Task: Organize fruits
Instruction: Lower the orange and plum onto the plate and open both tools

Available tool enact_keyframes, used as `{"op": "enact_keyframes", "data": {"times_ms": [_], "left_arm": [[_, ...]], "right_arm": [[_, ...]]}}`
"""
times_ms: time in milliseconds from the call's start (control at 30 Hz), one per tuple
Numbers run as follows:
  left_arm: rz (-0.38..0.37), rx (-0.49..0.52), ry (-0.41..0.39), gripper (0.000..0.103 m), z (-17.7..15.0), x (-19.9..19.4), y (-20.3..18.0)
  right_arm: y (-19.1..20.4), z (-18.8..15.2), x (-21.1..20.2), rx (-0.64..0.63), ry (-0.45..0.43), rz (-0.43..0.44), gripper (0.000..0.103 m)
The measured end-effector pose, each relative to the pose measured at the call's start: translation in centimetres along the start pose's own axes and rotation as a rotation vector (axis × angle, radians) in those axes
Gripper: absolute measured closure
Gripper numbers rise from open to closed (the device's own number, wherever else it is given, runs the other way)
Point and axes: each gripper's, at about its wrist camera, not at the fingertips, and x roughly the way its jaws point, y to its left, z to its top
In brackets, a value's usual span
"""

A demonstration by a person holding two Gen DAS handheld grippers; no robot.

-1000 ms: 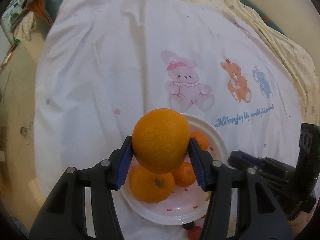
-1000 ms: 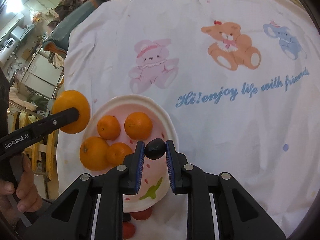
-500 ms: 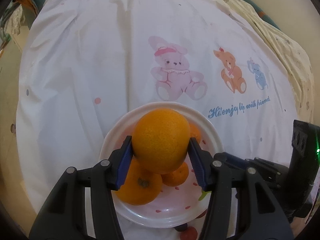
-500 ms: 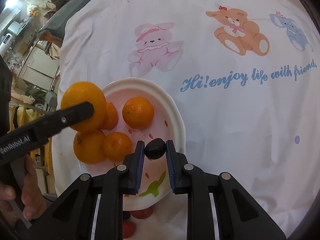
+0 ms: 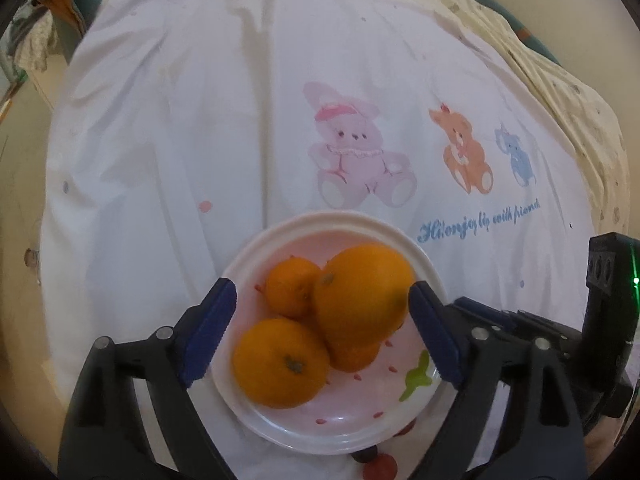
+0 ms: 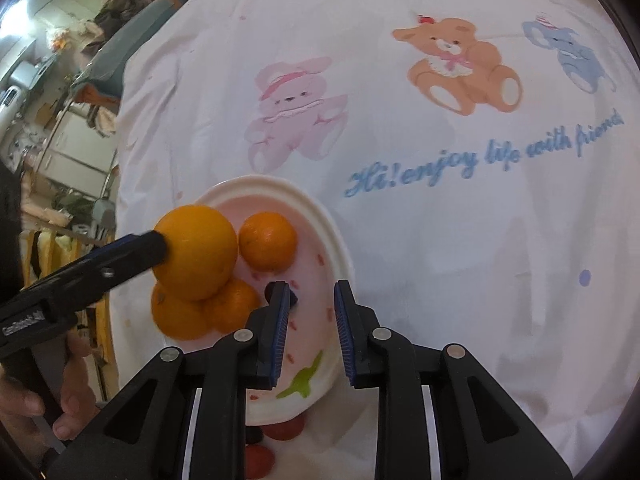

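Plate on printed cloth holds the fruit. Big orange sits atop smaller oranges: firm, heavyish, prob. rolls (grip across its middle). Left gripper tilts steeply down, jaws just opened wide, orange unpinched between. Small dark fruit, likely soft, lies on plate. Right gripper jaws just parted, nothing between.

My left gripper, its jaws just opened wide, straddles the white plate. The large orange sits on the plate atop smaller oranges, touching neither pad. Small red fruits lie just beside the plate's near rim.
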Motion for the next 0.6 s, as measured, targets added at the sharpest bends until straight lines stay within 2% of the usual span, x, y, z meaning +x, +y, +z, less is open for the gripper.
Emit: {"op": "enact_keyframes", "data": {"times_ms": [233,267,333,367,400,600], "left_arm": [[0.053,-0.002,-0.025,0.017,0.1,-0.5,1.0],[0.058,0.004,-0.030,0.017,0.1,-0.6,1.0],[0.066,0.011,-0.043,0.017,-0.1,-1.0,1.0],[0.073,0.012,-0.050,0.017,-0.2,-1.2,1.0],[0.074,0.012,-0.052,0.017,-0.3,-1.4,1.1],[0.091,0.010,-0.076,0.017,-1.2,-3.5,1.1]], "right_arm": [[-1.0,0.2,-0.8,0.013,-0.017,-0.062,0.076],[-1.0,0.1,-0.9,0.018,-0.016,-0.059,0.073],[-0.9,0.0,-0.9,0.016,-0.016,-0.061,0.058],[-0.7,0.0,-1.1,0.010,-0.022,-0.062,0.039],[-0.5,-0.1,-1.3,0.007,-0.031,-0.056,0.033],[-0.3,-0.8,-2.6,0.025,-0.044,-0.006,0.033]]}}
